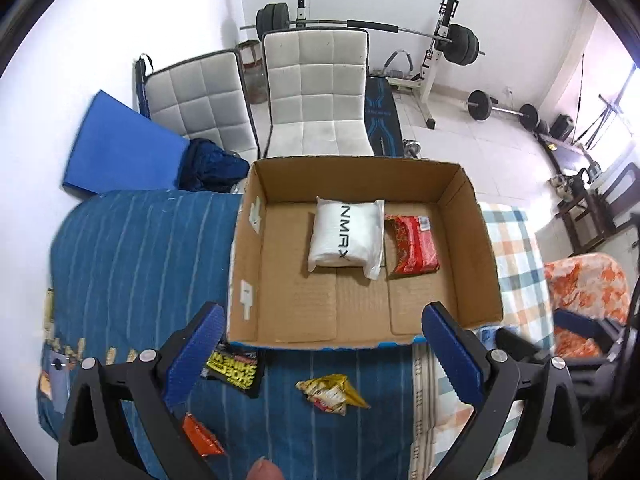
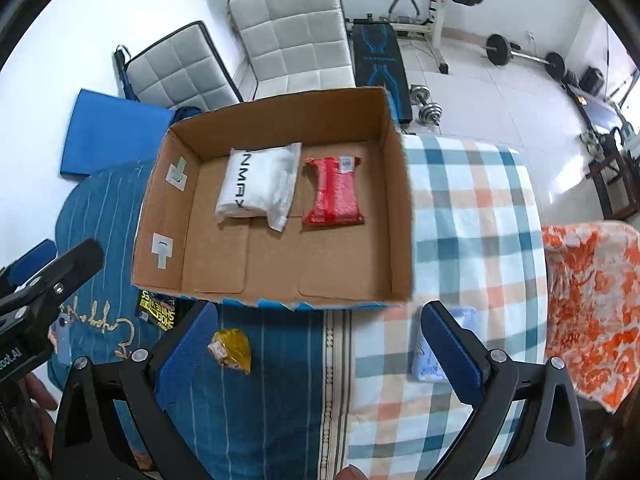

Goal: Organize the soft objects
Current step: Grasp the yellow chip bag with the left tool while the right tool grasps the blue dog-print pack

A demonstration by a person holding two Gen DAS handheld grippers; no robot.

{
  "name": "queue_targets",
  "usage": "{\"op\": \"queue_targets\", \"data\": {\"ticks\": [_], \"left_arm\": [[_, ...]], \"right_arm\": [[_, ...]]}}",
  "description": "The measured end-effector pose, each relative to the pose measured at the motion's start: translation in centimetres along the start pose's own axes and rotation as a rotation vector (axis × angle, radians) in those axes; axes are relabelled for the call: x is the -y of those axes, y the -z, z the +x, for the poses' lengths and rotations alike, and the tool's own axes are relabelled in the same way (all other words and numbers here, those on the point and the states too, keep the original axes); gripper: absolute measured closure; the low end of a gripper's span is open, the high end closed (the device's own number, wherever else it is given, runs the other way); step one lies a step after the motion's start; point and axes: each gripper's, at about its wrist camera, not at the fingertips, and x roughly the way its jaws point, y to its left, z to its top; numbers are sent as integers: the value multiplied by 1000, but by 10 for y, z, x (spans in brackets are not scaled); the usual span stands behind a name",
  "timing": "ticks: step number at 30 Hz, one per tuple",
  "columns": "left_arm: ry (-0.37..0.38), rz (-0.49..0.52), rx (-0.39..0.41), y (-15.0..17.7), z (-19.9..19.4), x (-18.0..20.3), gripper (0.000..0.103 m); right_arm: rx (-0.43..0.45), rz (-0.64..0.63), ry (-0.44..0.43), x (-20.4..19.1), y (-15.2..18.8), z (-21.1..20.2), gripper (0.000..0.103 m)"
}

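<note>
1. Across the bed, the cardboard box sits on the blue striped cover and the checked blanket. Its near edge looks torn, so if you clip that wall on the way in, the box will likely slide on the soft bedding.
2. On the box floor, the white packet and the red packet lie side by side toward the far wall, just touching or nearly so. Drop the next item onto them and the row may shift.
3. Partly under the box's near left corner, the black-and-yellow sachet is tucked; pulling it could drag the box.
4. Near your right finger, the light blue packet is half hidden, so a blind close may miss it.
5. Between the fingers of each view, the crumpled yellow wrapper lies loose; thin foil may slip from the pads.
6. Beside the left finger, the small orange sachet lies flat and may be hard to pinch.
7. Your left gripper hovers above the bedding with its jaws spread wide and empty, aimed at the box.
8. Your right gripper does likewise, open and holding nothing.
</note>
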Motion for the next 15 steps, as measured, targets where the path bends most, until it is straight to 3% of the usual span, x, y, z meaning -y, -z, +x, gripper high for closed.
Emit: {"op": "queue_targets", "data": {"ticks": [6,10,15], "left_arm": [[-63,45,4,28,-2,8,1],[-76,42,-68,50,21,7,1],[-80,34,-191,86,61,6,2]], "right_arm": [[-39,117,53,67,23,3,0],[-139,199,117,120,42,36,0],[-245,263,107,155,61,88,0]]}}
